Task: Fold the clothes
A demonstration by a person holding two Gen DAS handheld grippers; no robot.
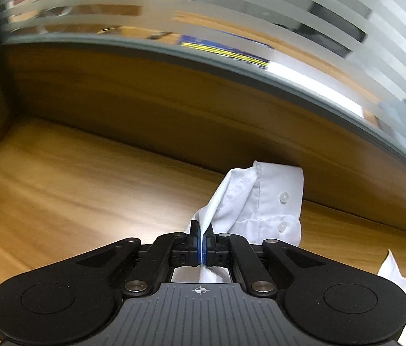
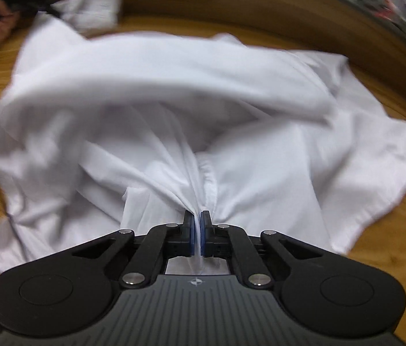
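One garment on record: a white shirt point(image 2: 174, 92), button-up type, lying crumpled and spread on the wooden surface point(image 1: 58, 178); no finished fold visible anywhere in either view. Left to right, holdings as follows. Left gripper point(image 1: 202, 230): fingers clenched tight on a thin edge of the shirt cloth, which runs up from between them to the buttoned cuff point(image 1: 280, 199), two small buttons showing; the cuff stands lifted off the surface, near the wooden back panel point(image 1: 174, 106) below the striped glass partition point(image 1: 231, 14). In the right wrist view, at far left, a person's hand point(image 2: 1, 20) shows at the frame edge beside the shirt, its grip blurred. Right gripper point(image 2: 198, 225): fingers closed on a gathered bunch of cloth along a stitched seam, pleats radiating upward from the pinch; the body of the shirt billows beyond it, with a broad rolled ridge across the middle and loose panels trailing to the right edge of the surface. Status, judged: both holds secured, fold proper barely begun. Outstanding, judged: sleeve to be laid over the body, the body flattened and doubled, wrinkles smoothed, and both grips released.
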